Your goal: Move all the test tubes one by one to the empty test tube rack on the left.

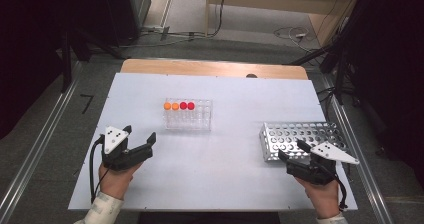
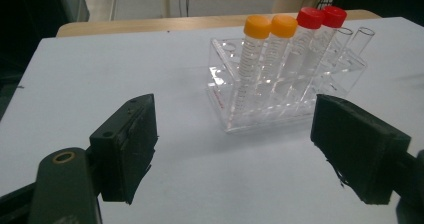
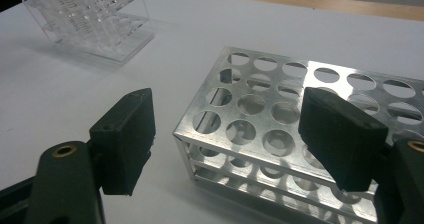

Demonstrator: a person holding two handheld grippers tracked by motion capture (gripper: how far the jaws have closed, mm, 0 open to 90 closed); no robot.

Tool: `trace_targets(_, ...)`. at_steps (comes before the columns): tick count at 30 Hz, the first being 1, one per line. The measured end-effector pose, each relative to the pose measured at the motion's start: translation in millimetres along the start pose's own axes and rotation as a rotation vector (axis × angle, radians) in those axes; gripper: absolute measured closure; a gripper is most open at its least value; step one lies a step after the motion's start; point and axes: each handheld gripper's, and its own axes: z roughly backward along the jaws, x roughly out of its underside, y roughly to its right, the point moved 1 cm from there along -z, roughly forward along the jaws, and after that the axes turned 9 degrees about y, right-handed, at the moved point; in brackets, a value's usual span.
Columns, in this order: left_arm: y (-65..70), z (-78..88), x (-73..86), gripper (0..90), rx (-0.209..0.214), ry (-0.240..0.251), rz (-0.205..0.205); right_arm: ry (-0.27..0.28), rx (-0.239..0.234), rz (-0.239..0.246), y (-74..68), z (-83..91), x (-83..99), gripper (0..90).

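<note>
A clear plastic rack (image 1: 189,118) (image 2: 280,101) stands mid-table. It holds two orange-capped tubes (image 1: 171,105) (image 2: 270,26) and two red-capped tubes (image 1: 187,105) (image 2: 322,16) in its back row. My left gripper (image 1: 140,134) (image 2: 235,129) is open at the near left, pointing at this rack from a short way off, with nothing between its jaws. An empty perforated metal rack (image 1: 300,139) (image 3: 280,109) lies at the right. My right gripper (image 1: 292,150) (image 3: 227,134) is open just before its near left corner, apart from the metal.
The white table top (image 1: 225,174) sits on a wooden table with a bare strip (image 1: 210,68) at the far edge. Black stands and cables (image 1: 295,34) are on the floor behind. Clear rack (image 3: 95,19) shows far off in the right gripper view.
</note>
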Motion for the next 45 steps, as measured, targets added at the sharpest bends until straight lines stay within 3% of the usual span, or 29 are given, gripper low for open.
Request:
trace_targets(24,-30.1,13.2,12.8,17.5,-0.103,-0.016,0.009,0.003,0.093,-0.053,29.0,24.1,13.3,20.9)
trace_targets(45,-40.6,22.3,17.5,17.5,-0.119,-0.023,0.016,-0.004,0.149,-0.075,43.4,33.0,22.6,20.8)
